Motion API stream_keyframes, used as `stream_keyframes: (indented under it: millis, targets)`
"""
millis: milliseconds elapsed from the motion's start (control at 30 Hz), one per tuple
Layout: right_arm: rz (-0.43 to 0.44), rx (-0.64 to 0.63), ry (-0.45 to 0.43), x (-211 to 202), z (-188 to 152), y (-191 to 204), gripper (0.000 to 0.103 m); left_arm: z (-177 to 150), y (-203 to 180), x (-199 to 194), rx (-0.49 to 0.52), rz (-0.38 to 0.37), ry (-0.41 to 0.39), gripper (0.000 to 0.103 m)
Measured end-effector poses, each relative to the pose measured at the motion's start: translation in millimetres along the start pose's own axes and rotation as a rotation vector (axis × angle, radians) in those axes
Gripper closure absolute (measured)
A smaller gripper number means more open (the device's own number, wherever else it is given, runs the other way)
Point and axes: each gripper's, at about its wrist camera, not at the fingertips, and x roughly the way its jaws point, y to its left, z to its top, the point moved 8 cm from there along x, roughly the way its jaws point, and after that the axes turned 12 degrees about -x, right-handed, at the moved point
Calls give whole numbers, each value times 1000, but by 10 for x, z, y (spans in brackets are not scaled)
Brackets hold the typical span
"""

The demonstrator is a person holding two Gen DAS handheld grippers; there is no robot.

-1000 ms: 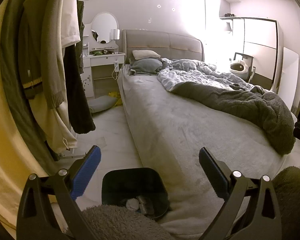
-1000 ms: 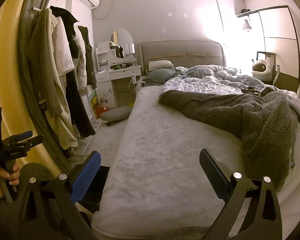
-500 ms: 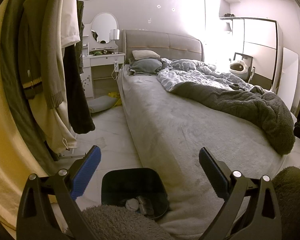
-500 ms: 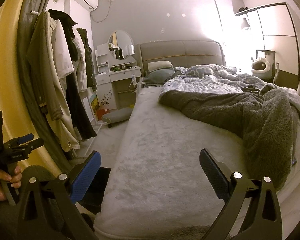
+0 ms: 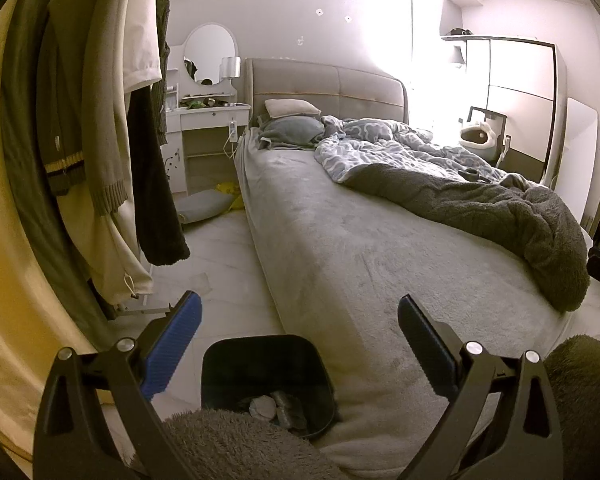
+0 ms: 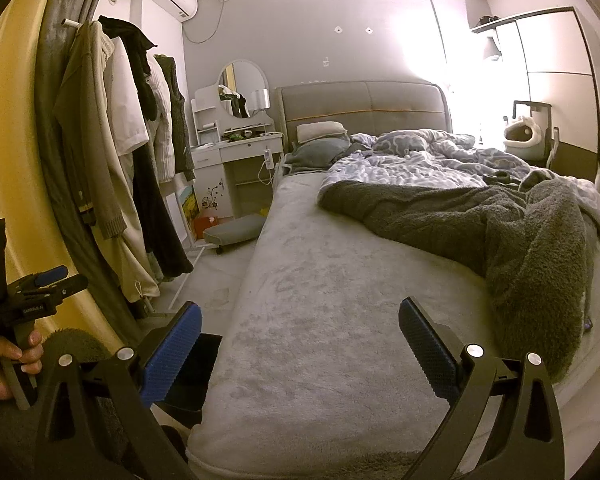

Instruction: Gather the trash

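Observation:
A black trash bin [image 5: 266, 376] stands on the floor at the bed's near left corner, with crumpled grey trash [image 5: 274, 404] inside. My left gripper [image 5: 300, 336] hangs open just above the bin, empty. The right gripper [image 6: 300, 340] is open and empty over the foot of the bed [image 6: 332, 304]; the bin [image 6: 196, 376] shows partly behind its left finger. The left gripper's handle [image 6: 24, 300], held by a hand, appears at the left edge of the right wrist view. A flat scrap of paper [image 5: 198, 282] lies on the floor beside the bed.
Clothes [image 5: 100, 128] hang on a rack at the left. A rumpled grey blanket [image 5: 500, 216] and patterned duvet cover the bed's right half. A white dressing table [image 5: 208, 136] and a grey cushion [image 5: 200, 206] stand at the far left. Fuzzy grey sleeves fill the lower edges.
The right gripper's view has shifted slightly, rising and tilting a little. The left gripper and the bin stay where they were.

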Motion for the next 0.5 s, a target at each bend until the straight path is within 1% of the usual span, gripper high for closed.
stream_keyframes:
  millis: [500]
  targets:
    - [1, -3, 4, 8, -2, 0, 3, 6, 6, -4, -2, 0, 0, 3]
